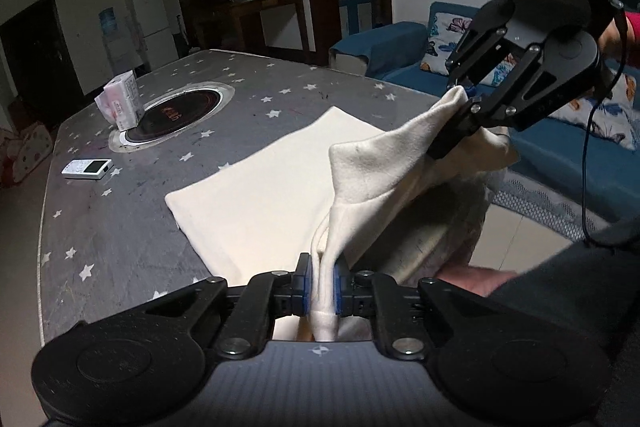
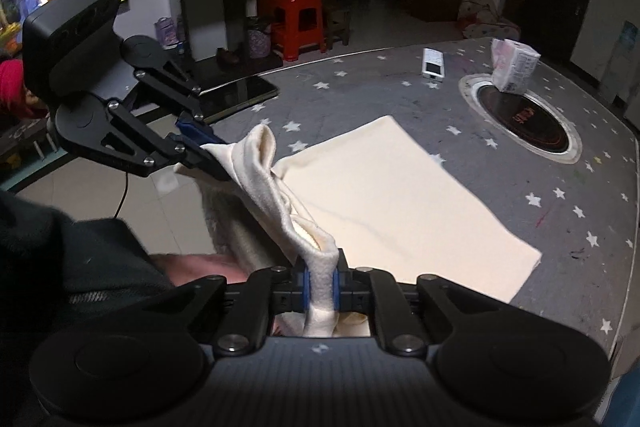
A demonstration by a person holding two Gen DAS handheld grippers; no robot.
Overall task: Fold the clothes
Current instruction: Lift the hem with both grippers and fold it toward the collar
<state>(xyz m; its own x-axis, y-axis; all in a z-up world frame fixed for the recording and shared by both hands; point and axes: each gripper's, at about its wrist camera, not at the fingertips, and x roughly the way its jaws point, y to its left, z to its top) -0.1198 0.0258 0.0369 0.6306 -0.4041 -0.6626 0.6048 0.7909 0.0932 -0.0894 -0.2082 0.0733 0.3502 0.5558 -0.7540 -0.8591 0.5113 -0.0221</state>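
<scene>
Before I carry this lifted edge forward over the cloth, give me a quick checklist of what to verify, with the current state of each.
1. Left tongs grip: shut on the cream cloth, a bunched edge between the blue pads. Ok.
2. Right tongs grip: shut on the cloth edge. Ok.
3. Far part of the cloth flat on the table: lies smooth. Ok.
4. Lifted span between the two tongs taut: it sags and twists. Not ok.
5. Landing area free: the tissue pack and the remote sit apart from the cloth. Ok.
6. Cloth hanging over the near table edge: hidden behind the tongs. Cannot tell.
</scene>
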